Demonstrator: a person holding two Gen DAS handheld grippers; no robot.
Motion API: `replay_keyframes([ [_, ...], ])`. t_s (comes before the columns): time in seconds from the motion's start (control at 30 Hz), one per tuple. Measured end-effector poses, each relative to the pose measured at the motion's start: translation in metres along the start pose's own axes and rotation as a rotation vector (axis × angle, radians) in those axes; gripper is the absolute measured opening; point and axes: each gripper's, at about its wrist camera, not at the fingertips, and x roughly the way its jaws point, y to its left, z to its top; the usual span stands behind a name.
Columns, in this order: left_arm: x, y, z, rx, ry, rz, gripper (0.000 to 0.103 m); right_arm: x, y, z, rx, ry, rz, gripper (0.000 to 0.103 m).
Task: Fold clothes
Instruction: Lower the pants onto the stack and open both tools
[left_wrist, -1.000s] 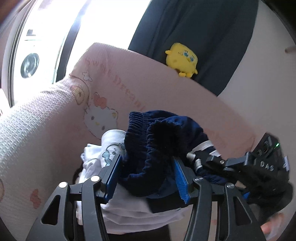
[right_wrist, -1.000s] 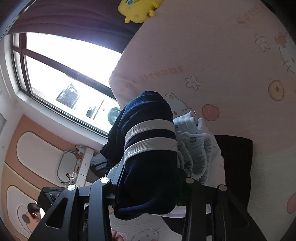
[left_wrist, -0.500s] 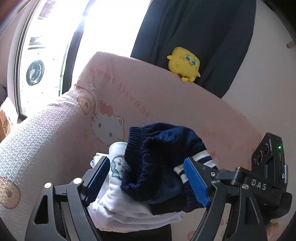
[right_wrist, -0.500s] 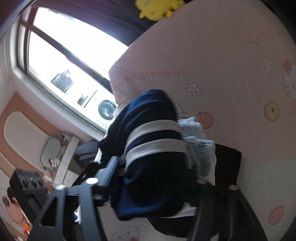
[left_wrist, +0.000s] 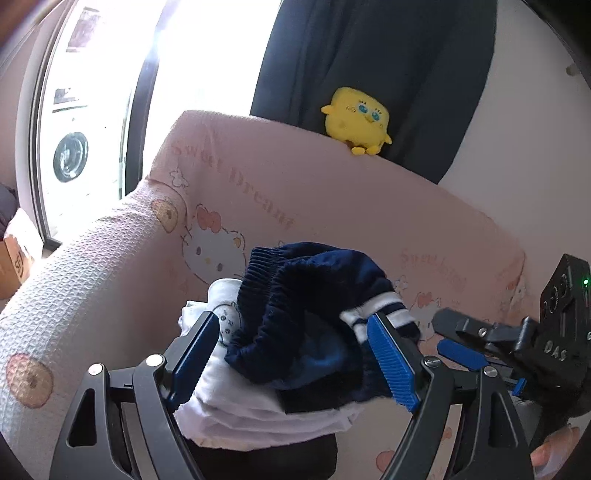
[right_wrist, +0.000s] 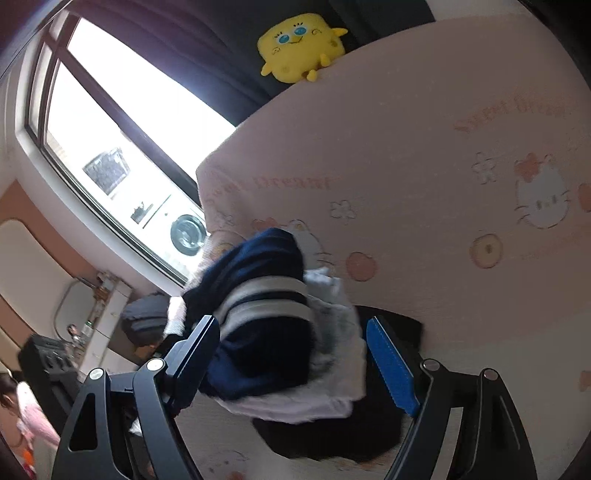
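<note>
A folded navy garment (left_wrist: 306, 295) with white stripes lies on top of a folded white garment (left_wrist: 258, 413), and a black one (left_wrist: 266, 458) sits underneath, all on the pink sofa seat. My left gripper (left_wrist: 291, 325) is open, its blue pads standing clear on either side of the navy piece. In the right wrist view the same navy garment (right_wrist: 258, 258) rests on the white one (right_wrist: 332, 332). The right gripper (right_wrist: 291, 326) has its jaws opening, the pile between them with no pad pressing. The right gripper (left_wrist: 448, 338) also shows at the right of the left wrist view.
The pink cartoon-print sofa (left_wrist: 295, 184) has its armrest (left_wrist: 74, 288) on the left. A yellow plush toy (left_wrist: 356, 120) sits on the backrest before a dark curtain (left_wrist: 369, 55). A bright window (left_wrist: 92, 92) and a cardboard box (left_wrist: 14, 258) are at left. A person (right_wrist: 22, 406) is at the lower left.
Both grippers have let go of the navy garment, opened wide and drawn back and upward. The garment stays on the pile.
</note>
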Motion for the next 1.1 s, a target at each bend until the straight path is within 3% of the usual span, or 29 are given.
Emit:
replay_keyframes([
  [0.27,-0.037,-0.004,-0.041,-0.057,-0.016,0.074,0.082,-0.028,-0.021,-0.044,-0.038,0.009,-0.009,0.081],
  [0.57,-0.075,-0.030,-0.091,0.025,0.017,0.166,0.082,-0.071,-0.024,-0.089,-0.122,-0.005,-0.061,0.081],
  [0.7,-0.107,-0.051,-0.110,0.052,-0.025,0.161,0.082,-0.106,-0.020,-0.107,-0.123,-0.013,0.003,0.082],
  [0.83,-0.127,-0.069,-0.118,0.101,-0.013,0.137,0.082,-0.131,-0.003,-0.121,-0.243,-0.061,-0.104,0.084],
  [1.1,-0.162,-0.092,-0.127,0.213,-0.071,0.197,0.082,-0.161,0.015,-0.142,-0.297,-0.119,-0.142,0.086],
])
